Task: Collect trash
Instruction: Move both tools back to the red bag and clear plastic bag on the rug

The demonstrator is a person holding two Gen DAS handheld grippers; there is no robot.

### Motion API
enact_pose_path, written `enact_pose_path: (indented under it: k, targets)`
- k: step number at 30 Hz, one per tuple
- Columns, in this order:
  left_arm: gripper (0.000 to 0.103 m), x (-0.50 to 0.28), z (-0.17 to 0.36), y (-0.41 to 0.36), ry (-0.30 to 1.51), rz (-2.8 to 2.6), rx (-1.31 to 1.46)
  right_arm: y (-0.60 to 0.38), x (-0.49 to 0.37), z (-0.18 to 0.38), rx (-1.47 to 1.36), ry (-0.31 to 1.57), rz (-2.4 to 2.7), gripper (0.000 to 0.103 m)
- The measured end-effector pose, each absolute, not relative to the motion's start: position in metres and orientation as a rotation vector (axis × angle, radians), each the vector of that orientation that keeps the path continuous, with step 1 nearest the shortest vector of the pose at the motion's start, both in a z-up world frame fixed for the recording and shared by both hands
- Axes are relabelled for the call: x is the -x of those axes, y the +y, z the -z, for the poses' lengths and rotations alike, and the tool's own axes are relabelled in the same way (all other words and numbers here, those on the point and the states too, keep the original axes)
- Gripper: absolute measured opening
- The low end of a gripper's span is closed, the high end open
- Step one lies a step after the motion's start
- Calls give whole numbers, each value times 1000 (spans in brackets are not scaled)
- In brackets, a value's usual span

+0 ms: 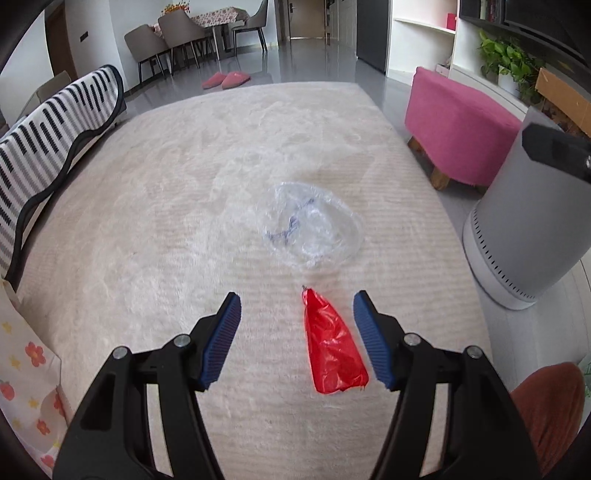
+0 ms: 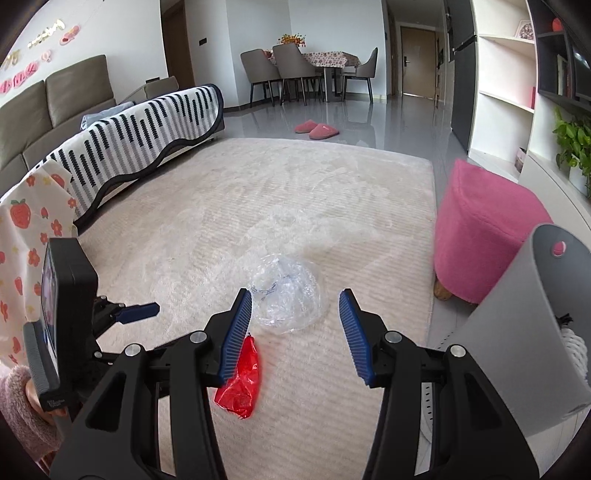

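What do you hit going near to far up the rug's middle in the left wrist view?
left gripper with fingers spread → red plastic bag lying between them → crumpled clear plastic bag → bare rug → pink slippers on the grey floor → dining table and chairs.

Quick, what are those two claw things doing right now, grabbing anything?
Left gripper: open, holding nothing, with the red plastic bag lying between its fingers.
Right gripper: open, holding nothing.

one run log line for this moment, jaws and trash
left gripper: jaws open over red wrapper | right gripper: jaws open, empty | clear plastic bag on rug | grey bin right
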State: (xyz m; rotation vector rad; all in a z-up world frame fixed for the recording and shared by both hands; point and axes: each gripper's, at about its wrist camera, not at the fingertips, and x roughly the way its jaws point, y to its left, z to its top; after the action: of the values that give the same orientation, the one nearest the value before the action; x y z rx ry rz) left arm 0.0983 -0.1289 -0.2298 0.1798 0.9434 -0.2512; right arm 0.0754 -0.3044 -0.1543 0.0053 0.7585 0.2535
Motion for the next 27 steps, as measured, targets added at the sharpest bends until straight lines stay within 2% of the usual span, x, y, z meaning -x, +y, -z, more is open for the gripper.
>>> enact_pose_path:
  k: [8, 14, 23, 27]
  targets:
    - [64, -116, 308, -119, 1079, 204, -145, -280, -109, 223, 16, 856, -281, 48]
    - [64, -124, 336, -125, 1126, 204, -144, -268, -115, 281, 103, 978, -324, 45]
    - [61, -132, 361, -142, 1169, 223, -153, -271, -117, 301, 87, 1014, -337, 44]
    - [52, -137, 370, -147, 1189, 222, -160, -272, -119, 303, 83, 1020, -338, 44]
